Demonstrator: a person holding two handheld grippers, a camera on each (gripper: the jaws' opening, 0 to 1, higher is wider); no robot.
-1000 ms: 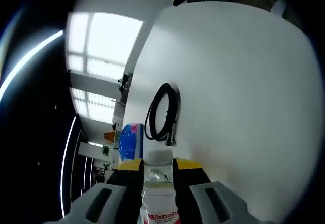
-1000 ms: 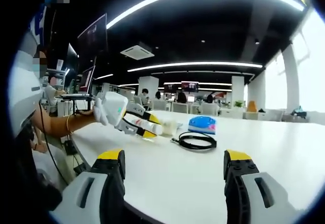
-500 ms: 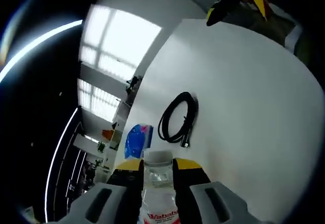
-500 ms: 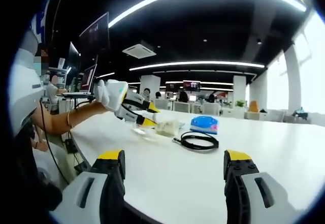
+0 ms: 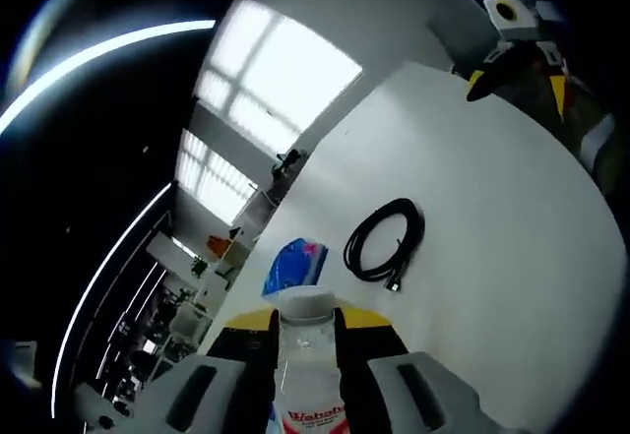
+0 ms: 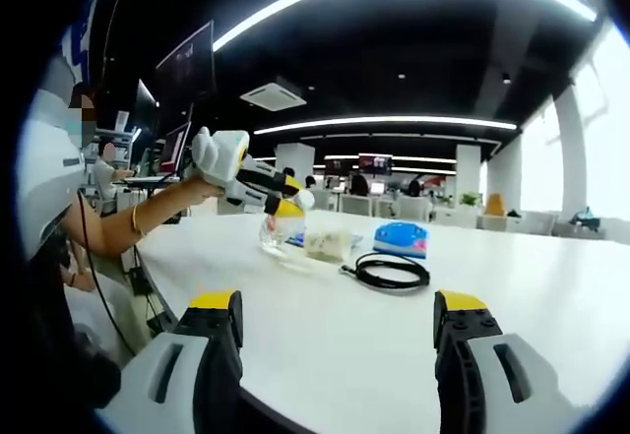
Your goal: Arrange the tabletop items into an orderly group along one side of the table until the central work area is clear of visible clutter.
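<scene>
At the bottom centre of the left gripper view, the left hand-held gripper [image 5: 307, 341] was clamped on a clear plastic water bottle [image 5: 306, 380], its yellow-tipped jaws pressing just below the white cap. In the right gripper view the same bottle [image 6: 277, 229] stood at centre left, upright and seemingly low over or on the white counter [image 6: 551, 306], beside a small pale packet [image 6: 328, 244]. The right hand-held gripper [image 6: 338, 321] at the bottom of that view was spread wide with nothing between its jaws.

Beyond the bottle, a coiled black cable [image 5: 386, 244] lay at centre frame on the counter, with a blue tissue pack [image 5: 295, 265] to its left.

The bottle looked light and thin-walled, likely to dent or slip under a hard squeeze, so a hold near the stiffer neck seemed sound. The cable would probably flop and uncoil; pinching several loops together looked safest. The tissue pack appeared soft and light, best taken across its narrow sides.
</scene>
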